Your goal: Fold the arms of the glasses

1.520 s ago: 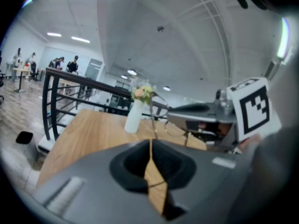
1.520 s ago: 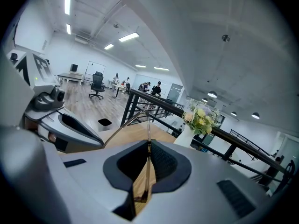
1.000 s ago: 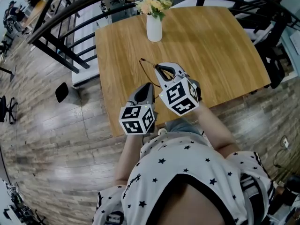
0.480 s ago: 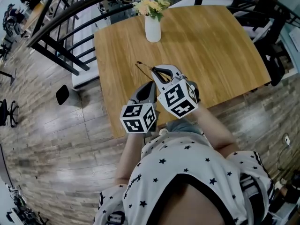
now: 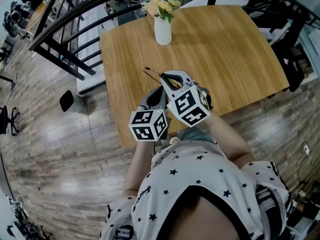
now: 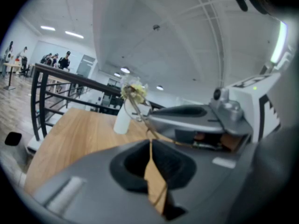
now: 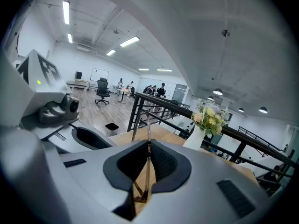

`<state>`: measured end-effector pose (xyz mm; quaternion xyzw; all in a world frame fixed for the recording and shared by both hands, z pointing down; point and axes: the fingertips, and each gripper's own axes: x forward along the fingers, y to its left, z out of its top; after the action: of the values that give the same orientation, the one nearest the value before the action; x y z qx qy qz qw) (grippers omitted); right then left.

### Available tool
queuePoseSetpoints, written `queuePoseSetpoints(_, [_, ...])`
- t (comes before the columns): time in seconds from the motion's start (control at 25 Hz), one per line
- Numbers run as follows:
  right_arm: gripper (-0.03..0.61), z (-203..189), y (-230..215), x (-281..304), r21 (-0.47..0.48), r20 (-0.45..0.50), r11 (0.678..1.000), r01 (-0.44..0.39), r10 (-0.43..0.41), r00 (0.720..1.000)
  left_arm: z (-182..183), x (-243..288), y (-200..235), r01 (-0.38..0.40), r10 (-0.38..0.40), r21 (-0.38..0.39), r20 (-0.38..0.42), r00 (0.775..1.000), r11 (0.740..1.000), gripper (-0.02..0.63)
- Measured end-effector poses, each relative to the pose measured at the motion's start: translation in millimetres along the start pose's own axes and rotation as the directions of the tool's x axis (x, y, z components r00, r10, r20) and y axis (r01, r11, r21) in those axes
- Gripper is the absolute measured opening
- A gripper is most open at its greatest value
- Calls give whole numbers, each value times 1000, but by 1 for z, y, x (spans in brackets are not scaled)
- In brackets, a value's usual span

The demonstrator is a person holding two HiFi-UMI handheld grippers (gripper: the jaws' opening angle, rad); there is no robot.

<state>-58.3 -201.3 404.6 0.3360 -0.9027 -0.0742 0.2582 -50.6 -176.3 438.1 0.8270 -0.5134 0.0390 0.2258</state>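
The thin wire-framed glasses [image 5: 151, 72] hang over the wooden table [image 5: 225, 49], held between both grippers. My right gripper [image 5: 166, 77] is shut on a slim brown arm of the glasses [image 7: 147, 125], which runs up out of the jaws. My left gripper [image 5: 162, 89] sits just below and left of it. Its jaws are shut too, and a thin part of the frame [image 6: 136, 104] passes through the slit and rises past the tip. The lenses are too small and too hidden to make out.
A white vase [image 5: 163, 30] of flowers stands at the table's far edge, beyond the grippers. A black metal railing [image 5: 65, 49] runs along the left and behind the table. The person's star-print shirt [image 5: 200, 184] fills the near side.
Both grippers have hardly moved. The part of the glasses that sticks out past the right gripper looks shorter and lies closer to its jaws.
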Motion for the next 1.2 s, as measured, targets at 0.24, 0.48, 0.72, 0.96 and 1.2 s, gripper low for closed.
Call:
queuePoseSetpoints(0.24, [23,0,-1,-2,4,1,1000,-3,3,1000,3,0,-2,2,-2,0,4,1000,1000,14])
queuePoseSetpoints(0.48, [23,-2,-5,-5,3,-5,1000,9,-9,1000,5,0,-4,5,-5,7,7,1000,1000,14])
queuePoseSetpoints(0.72, [23,-10,-13,-8,7,-17,1000,28,-28,999,7,-5,0,-9,9,1,22,1000,1000,14])
queuePoseSetpoints(0.96, [23,-14,-21,-9,10,-26,999,43,-43,999,8,-11,10,-36,37,-19,34,999,999,15])
queuePoseSetpoints(1.2, [23,-16,-32,-12,17,-28,997,69,-69,997,8,-21,16,-45,46,-37,54,997,998,15])
